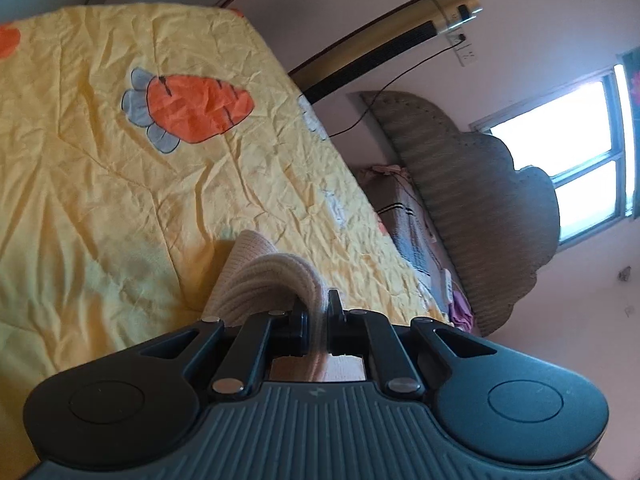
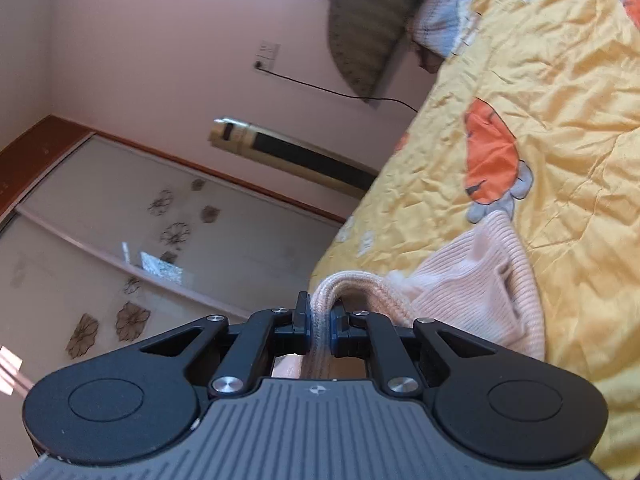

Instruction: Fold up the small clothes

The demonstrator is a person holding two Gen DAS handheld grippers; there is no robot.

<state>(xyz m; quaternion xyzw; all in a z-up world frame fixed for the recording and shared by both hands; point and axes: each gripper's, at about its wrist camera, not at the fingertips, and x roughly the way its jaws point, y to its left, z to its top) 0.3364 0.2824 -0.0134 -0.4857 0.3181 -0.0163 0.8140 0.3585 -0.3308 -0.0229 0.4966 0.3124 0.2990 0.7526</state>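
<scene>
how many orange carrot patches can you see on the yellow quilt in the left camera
2. One full carrot sits mid-quilt, and one partial carrot is cut off at the left edge. More may lie outside the view.

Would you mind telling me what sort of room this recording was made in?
Most likely a bedroom: a bed under a yellow carrot-print quilt, a scalloped padded headboard, and sliding wardrobe doors.

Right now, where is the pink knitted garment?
The pink knitted garment is pinched in both the left gripper and the right gripper, its free part draping over the yellow carrot quilt near the bed's edge.
</scene>
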